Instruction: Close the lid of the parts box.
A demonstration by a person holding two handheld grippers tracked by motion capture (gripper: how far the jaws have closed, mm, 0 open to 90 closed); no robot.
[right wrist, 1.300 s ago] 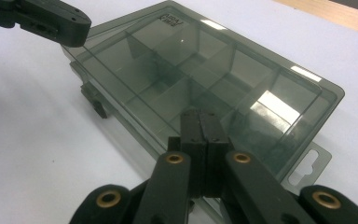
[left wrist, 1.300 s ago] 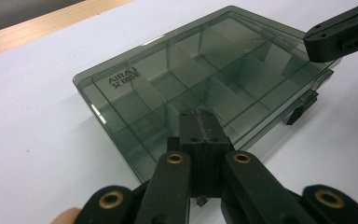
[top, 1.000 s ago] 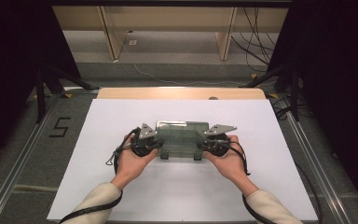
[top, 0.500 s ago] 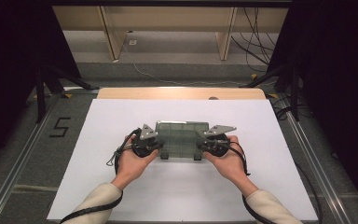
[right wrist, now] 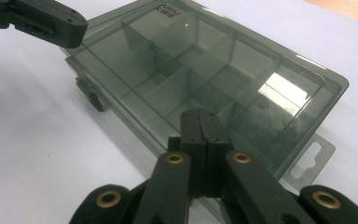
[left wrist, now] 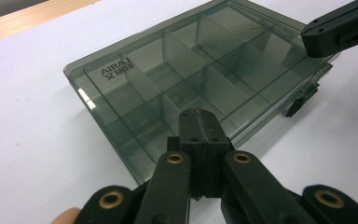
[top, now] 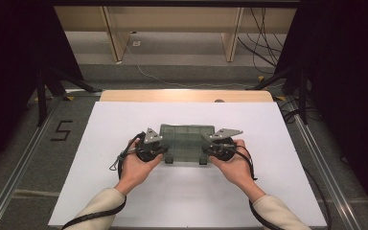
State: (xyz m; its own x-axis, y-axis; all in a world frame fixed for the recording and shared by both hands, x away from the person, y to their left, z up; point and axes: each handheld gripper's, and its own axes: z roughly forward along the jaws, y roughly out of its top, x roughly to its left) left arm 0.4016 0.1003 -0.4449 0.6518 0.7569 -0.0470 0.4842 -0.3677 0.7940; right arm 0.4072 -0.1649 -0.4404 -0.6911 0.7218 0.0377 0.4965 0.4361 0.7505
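Box (top: 187, 142) sat mid-mat (top: 268, 191), lid down. Left gripper (top: 162, 152) and right gripper (top: 207, 151) had jaws fully together, gripping nothing, tips at its two ends. Risk: closed tips pushing unevenly would skid or twist the box instead of unlatching it.

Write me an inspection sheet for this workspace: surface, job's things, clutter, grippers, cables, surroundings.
Surface: white sheet on a wooden table.
Job's things: smoky clear compartment box, lid shut, flat on the sheet; compartments look empty.
Clutter: nothing seen.
Grippers: left gripper and right gripper, jaws shut, tips over the box's opposite ends.
Cables: black cable trails from the left gripper; loose cables lie on the floor.
Surroundings: wooden shelf frame, floor mark "5".
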